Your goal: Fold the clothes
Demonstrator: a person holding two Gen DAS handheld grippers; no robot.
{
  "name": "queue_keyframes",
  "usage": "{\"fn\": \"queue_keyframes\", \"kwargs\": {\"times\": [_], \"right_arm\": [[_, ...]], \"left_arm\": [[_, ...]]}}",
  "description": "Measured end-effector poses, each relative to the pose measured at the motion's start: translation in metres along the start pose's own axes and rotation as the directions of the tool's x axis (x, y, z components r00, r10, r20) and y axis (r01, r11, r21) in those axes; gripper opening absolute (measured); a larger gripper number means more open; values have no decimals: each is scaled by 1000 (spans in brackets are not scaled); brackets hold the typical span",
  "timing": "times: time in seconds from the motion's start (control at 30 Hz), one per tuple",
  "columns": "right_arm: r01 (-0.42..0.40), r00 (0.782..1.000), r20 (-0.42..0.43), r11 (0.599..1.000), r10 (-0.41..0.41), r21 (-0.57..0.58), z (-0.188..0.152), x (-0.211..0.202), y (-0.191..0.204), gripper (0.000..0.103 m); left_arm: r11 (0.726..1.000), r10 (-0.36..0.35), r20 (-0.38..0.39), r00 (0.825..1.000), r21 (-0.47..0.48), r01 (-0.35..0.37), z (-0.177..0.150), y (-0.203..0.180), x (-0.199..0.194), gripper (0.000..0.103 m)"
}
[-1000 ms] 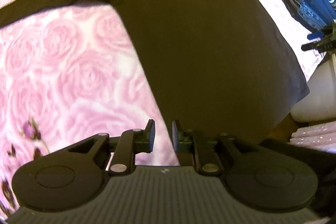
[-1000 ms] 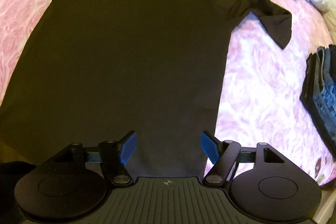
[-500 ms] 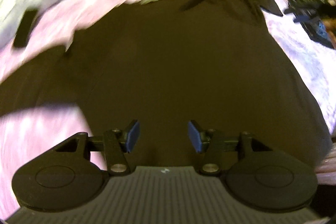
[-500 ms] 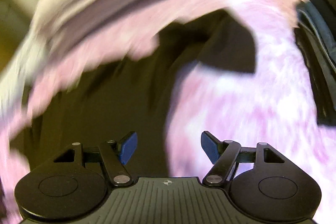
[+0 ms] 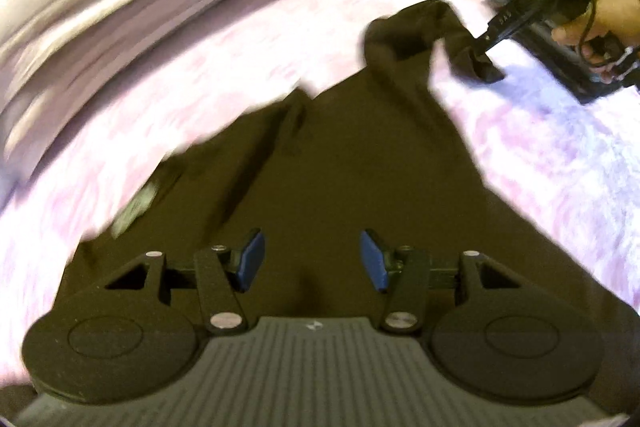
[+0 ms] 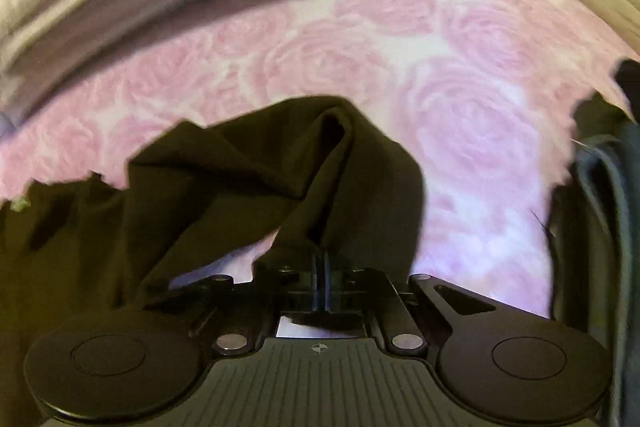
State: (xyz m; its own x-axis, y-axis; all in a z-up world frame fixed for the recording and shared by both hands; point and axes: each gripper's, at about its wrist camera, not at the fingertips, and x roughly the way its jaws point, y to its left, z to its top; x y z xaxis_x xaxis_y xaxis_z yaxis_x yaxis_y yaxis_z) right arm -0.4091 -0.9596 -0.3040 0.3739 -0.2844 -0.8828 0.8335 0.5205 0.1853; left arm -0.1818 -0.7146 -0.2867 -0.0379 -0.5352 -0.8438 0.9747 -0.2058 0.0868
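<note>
Now a dark brown shirt (image 5: 352,163) lies spread on a pink rose-patterned bedspread (image 6: 460,115). Its sleeve (image 6: 320,163) is pinched between the closed jaws of the right gripper (image 6: 320,263), lifted into a fold. Over the shirt's body, the left gripper (image 5: 312,259) hovers with blue pads (image 5: 250,259) apart, holding nothing.

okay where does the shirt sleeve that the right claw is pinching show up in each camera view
Left wrist view: the sleeve is at upper right, lifted, its end in the right claw.
Right wrist view: the sleeve is at centre, rising from the shut claw.
Shared landmark: the pink rose bedspread.
</note>
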Motion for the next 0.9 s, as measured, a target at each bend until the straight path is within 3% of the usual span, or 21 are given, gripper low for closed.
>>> {"fn": "queue_keyframes", "kwargs": {"times": [0.2, 0.33, 0.53, 0.67, 0.8, 0.9], "right_arm": [[67, 991, 111, 996, -74, 65, -12, -99, -13, 1], [88, 976, 185, 987, -112, 134, -23, -158, -20, 1], [135, 952, 247, 973, -180, 189, -31, -210, -24, 1], [200, 933, 282, 974, -223, 107, -29, -208, -12, 1], [201, 960, 223, 971, -168, -132, -46, -158, 15, 1], [181, 982, 118, 923, -149, -340, -75, -103, 33, 2]], "left_arm": [[992, -89, 63, 994, 93, 83, 48, -27, 24, 48], [981, -117, 103, 988, 166, 99, 77, -40, 39, 48], [957, -160, 125, 979, 262, 123, 101, -51, 59, 48], [930, -164, 130, 978, 350, 110, 114, -61, 81, 48], [889, -167, 128, 978, 449, 93, 117, -70, 97, 48], [842, -169, 121, 978, 533, 80, 111, -78, 106, 48]]}}
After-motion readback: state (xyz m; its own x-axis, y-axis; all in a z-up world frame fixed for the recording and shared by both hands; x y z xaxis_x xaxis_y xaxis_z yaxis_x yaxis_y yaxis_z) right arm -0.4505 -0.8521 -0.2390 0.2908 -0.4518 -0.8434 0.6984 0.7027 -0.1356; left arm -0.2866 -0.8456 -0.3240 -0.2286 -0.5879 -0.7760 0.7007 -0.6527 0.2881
